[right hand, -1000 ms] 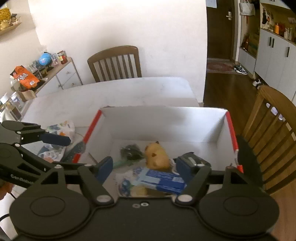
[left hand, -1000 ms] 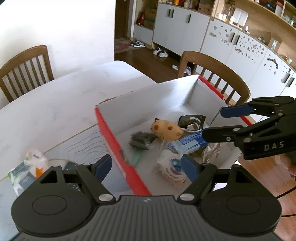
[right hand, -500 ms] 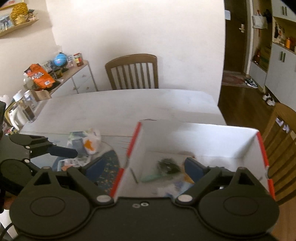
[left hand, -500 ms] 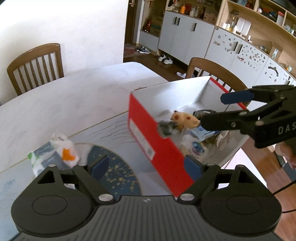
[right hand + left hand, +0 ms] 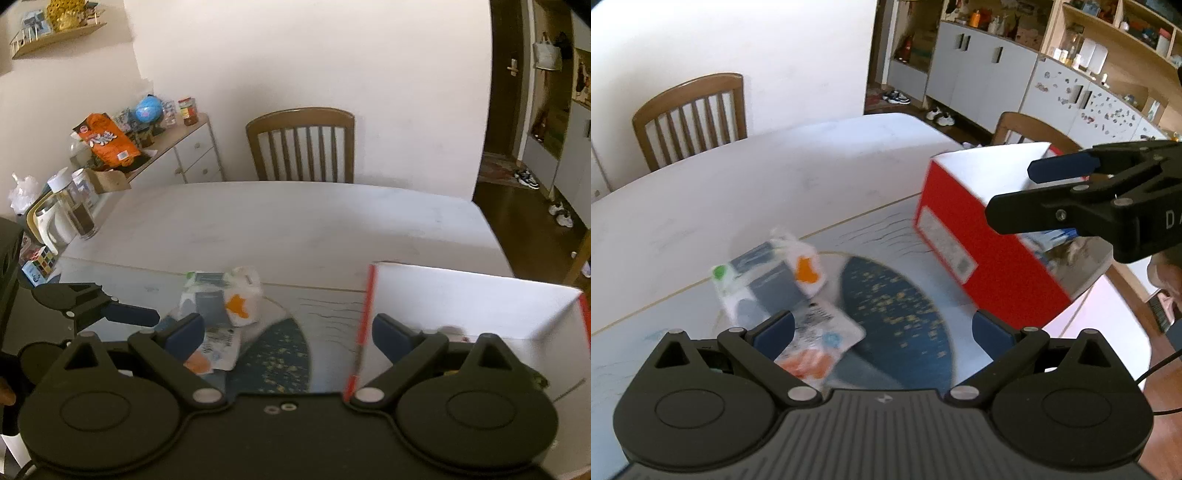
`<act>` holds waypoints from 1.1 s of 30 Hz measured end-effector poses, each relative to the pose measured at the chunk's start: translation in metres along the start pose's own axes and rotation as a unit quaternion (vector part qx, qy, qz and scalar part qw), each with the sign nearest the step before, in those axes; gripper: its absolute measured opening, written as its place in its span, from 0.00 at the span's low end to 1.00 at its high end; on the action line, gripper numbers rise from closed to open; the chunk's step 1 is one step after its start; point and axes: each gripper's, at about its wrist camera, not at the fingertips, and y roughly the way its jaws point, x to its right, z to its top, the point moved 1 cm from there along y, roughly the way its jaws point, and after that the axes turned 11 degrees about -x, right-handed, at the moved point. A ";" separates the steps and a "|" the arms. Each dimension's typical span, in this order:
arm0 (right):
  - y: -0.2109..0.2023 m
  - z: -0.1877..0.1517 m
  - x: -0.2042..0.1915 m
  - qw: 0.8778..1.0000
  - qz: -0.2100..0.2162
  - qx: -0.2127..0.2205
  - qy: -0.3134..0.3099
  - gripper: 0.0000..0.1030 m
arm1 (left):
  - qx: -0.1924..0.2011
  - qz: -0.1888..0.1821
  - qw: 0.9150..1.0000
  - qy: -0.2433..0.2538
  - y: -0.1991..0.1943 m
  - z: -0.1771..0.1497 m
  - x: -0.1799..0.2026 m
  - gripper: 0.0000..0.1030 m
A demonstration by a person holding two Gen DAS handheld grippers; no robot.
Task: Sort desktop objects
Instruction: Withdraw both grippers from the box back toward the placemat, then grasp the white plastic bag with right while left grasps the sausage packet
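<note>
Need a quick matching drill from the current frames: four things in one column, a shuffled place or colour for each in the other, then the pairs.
Things
1. box
2. tissue pack
3. chair
4. snack bag

Descriptions
A. on the side cabinet, orange
B. lying on the mat, left of the box
C. at the table's far side, against the wall
D. red outside, white inside

Pairs: 1-D, 2-B, 3-C, 4-A

My matt black plastic left gripper [image 5: 882,328] hangs over glossy plastic snack packets [image 5: 768,273]; right of them stands a smooth red cardboard box [image 5: 979,251] on the matt white table [image 5: 738,206].
</note>
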 end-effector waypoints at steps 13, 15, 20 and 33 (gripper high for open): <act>0.054 0.021 -0.036 0.999 0.003 -0.032 -0.010 0.95 | -0.015 -0.010 1.000 0.017 0.024 -0.024 -0.051 1.00; 0.062 0.023 -0.038 0.999 0.005 -0.038 -0.010 0.95 | -0.017 -0.017 1.000 0.014 0.030 -0.026 -0.058 1.00; 0.081 0.030 -0.043 0.999 0.006 -0.053 -0.009 0.95 | -0.021 -0.026 0.999 0.029 0.044 -0.026 -0.067 1.00; 0.131 0.053 -0.052 0.997 0.014 -0.079 -0.010 0.95 | -0.020 -0.034 0.997 0.064 0.073 -0.025 -0.070 1.00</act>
